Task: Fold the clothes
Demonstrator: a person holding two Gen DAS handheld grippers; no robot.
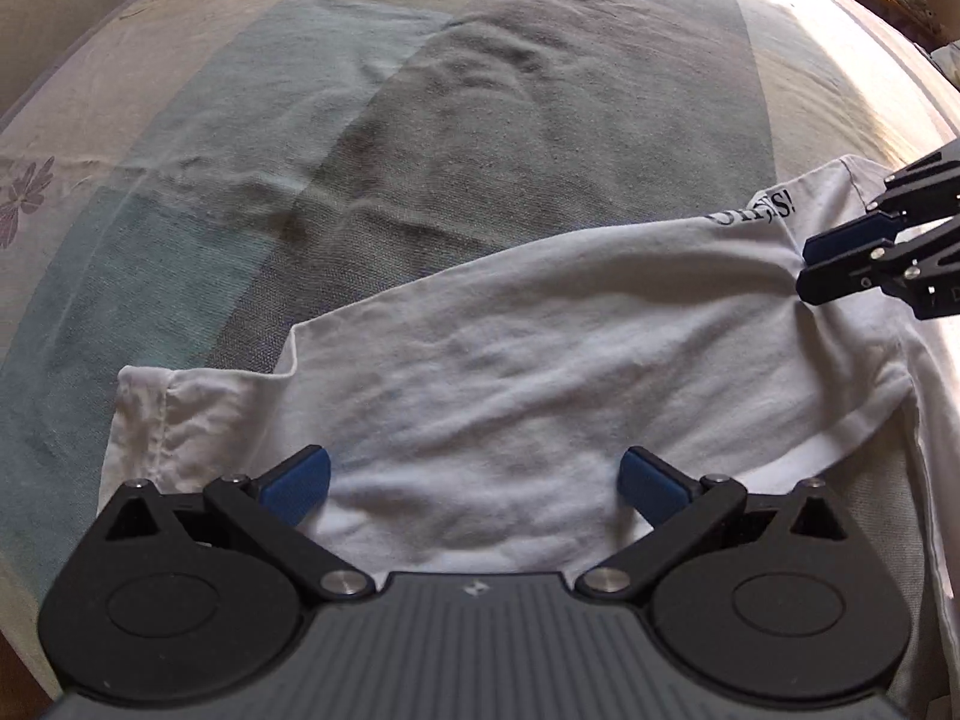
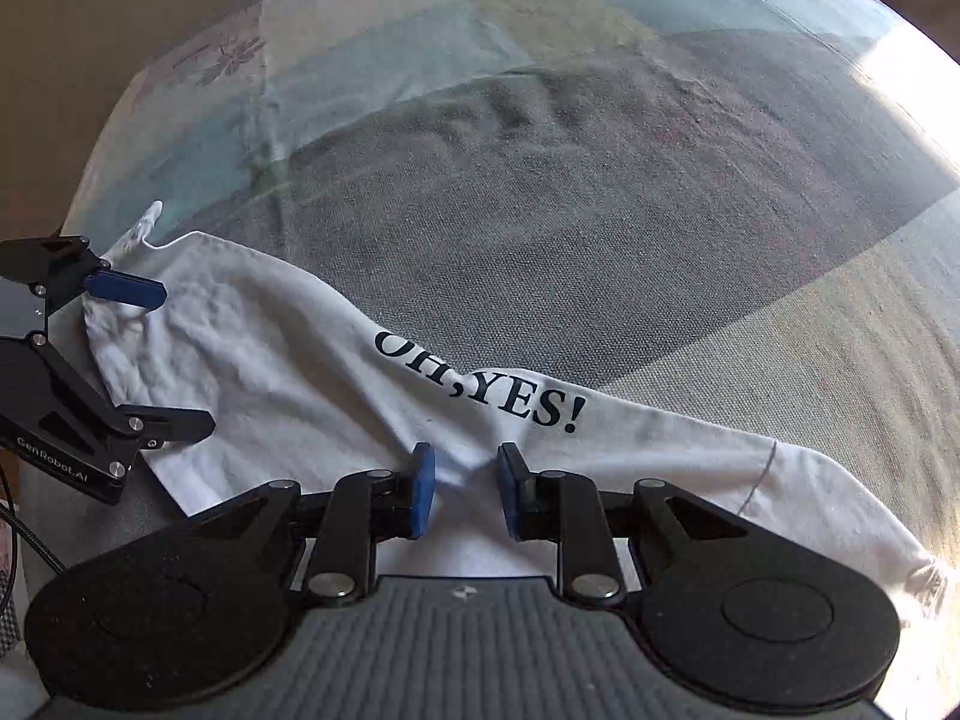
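Observation:
A white T-shirt [image 1: 510, 360] lies folded and creased on the bed, its black "OH, YES!" print [image 2: 480, 384] near the far fold edge. My left gripper [image 1: 474, 480] hangs over the shirt's near part with its blue pads [image 1: 297, 483] spread wide and nothing between them. In the right wrist view the left gripper [image 2: 189, 357] is at the shirt's [image 2: 288, 372] left end. My right gripper [image 2: 465, 480] is narrowly open just below the print. A raised ridge of cloth sits between its pads, which do not press it. The left wrist view has it [image 1: 804, 270] at the shirt's right end.
The shirt rests on a bedspread [image 1: 480, 120] of grey, teal and cream blocks with a flower print [image 2: 222, 60] at one side. Bright sunlight falls along the bed's right edge [image 1: 840, 60]. A dark cable [image 2: 24, 534] hangs at the far left of the right wrist view.

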